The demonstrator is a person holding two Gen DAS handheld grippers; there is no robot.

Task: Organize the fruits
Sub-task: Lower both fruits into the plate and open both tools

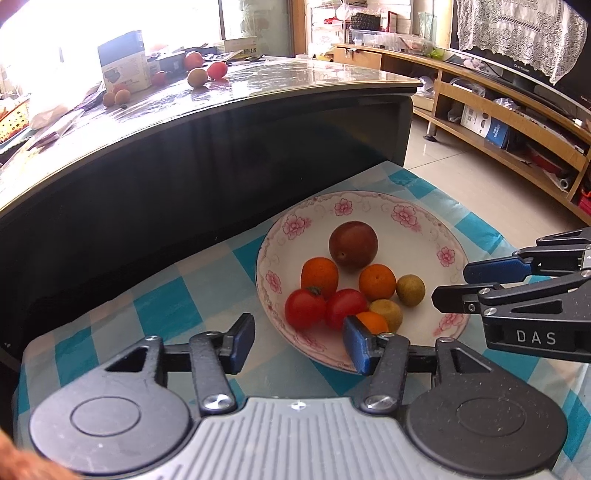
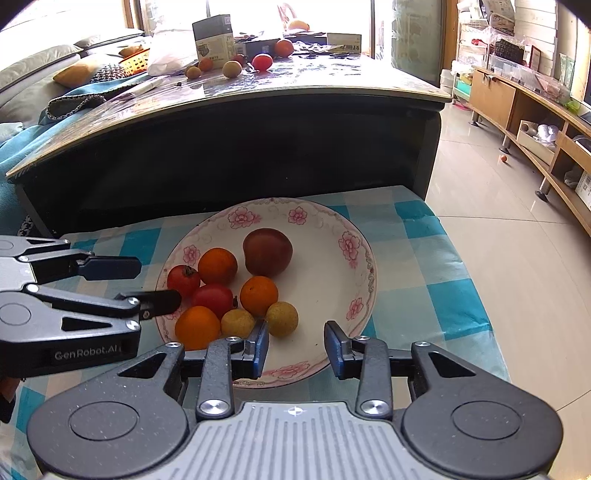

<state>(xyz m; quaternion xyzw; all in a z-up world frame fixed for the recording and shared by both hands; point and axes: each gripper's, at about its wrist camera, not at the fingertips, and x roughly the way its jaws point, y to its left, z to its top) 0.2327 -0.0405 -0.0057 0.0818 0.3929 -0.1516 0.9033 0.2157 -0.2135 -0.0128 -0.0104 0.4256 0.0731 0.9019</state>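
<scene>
The dark table [image 2: 229,110] stands behind, with loose fruits on its top. Below it the checked cloth [image 2: 424,258] carries the flowered plate [image 2: 354,236]. On the plate the purple plum [image 2: 267,252] lies at twelve o'clock, three oranges [image 2: 218,266], two tomatoes [image 2: 212,300] and two small green fruits [image 2: 282,319] gather toward seven o'clock. The left gripper [image 1: 299,341] is released, nothing between its fingers. The right gripper [image 2: 297,349] is also parted and empty, over the plate's six o'clock rim.

You face a dark glossy table [image 2: 332,85] backed by blown-out bright windows [image 2: 251,14]; pale tiled floor [image 2: 498,221] runs right toward a long wooden shelf unit [image 1: 509,122]
</scene>
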